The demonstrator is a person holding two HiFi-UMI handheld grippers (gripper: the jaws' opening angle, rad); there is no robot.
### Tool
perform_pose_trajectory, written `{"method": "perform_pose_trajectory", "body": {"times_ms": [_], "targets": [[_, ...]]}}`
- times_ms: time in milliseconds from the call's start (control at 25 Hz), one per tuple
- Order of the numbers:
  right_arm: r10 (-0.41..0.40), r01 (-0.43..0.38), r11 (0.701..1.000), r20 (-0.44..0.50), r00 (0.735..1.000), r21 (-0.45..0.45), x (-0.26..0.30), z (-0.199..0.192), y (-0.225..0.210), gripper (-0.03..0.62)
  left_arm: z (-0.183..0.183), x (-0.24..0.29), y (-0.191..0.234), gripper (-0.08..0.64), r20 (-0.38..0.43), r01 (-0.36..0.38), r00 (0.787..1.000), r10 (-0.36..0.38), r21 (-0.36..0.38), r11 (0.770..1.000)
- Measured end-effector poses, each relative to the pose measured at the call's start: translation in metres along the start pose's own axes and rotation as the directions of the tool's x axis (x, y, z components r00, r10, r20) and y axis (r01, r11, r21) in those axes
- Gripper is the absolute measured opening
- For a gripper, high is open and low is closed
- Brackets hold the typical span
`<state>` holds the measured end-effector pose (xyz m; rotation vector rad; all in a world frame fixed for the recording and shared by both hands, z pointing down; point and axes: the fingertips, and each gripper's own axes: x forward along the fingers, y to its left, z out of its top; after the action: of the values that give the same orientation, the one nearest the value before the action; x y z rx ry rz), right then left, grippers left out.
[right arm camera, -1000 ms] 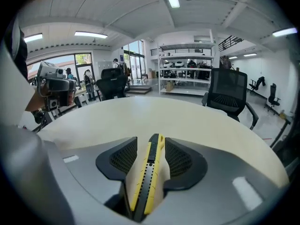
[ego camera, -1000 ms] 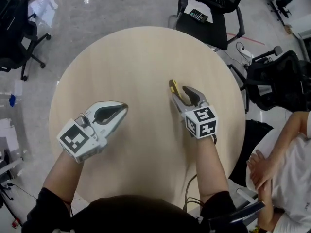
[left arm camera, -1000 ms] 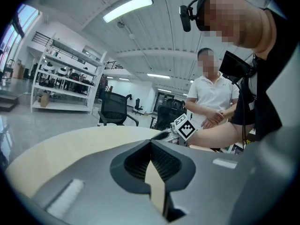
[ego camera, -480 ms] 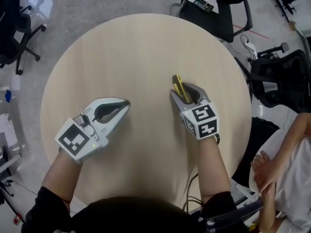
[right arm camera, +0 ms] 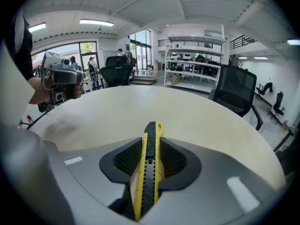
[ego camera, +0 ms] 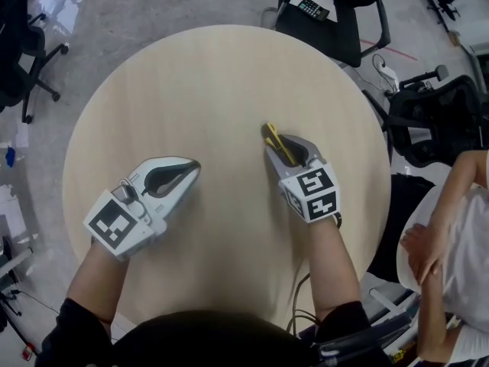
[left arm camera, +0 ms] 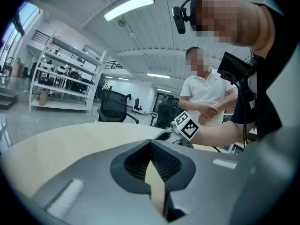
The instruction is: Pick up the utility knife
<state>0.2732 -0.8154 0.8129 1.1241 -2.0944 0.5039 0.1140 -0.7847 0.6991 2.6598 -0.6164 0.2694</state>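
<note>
The yellow and black utility knife lies on the round wooden table, right of centre, its tip pointing away from me. My right gripper has just been closing, and its pads now press both sides of the knife, which runs lengthwise between the jaws of the right gripper. My left gripper rests low over the table's left part, far from the knife. In the left gripper view, the left gripper has its tips together and nothing held.
A black office chair with a small keypad device on its seat stands behind the table. Another black chair and a seated person in white are at the right. A third chair is far left.
The right gripper's jaws have narrowed from wide around the knife to gripping its sides. The left gripper has stayed nearly in place.
</note>
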Motion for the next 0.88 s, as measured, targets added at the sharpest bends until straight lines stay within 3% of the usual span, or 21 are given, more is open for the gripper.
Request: {"method": "perform_pose_trajectory", "body": {"times_ms": [480,880], "targets": [[-0.051,0.052,0.999,0.094,0.994,-0.006,-0.077,0.048,0.007,0.135,0.050,-0.034,-0.029,-0.006,0.069,-0.011,0.998,0.009,0.033,0.999],[-0.088,0.090,0.996,0.196,0.977,0.000,-0.188,0.093,0.033,0.135,0.118,-0.089,-0.083,-0.006,0.145,-0.013,0.989,0.002,0.070,0.997]]}}
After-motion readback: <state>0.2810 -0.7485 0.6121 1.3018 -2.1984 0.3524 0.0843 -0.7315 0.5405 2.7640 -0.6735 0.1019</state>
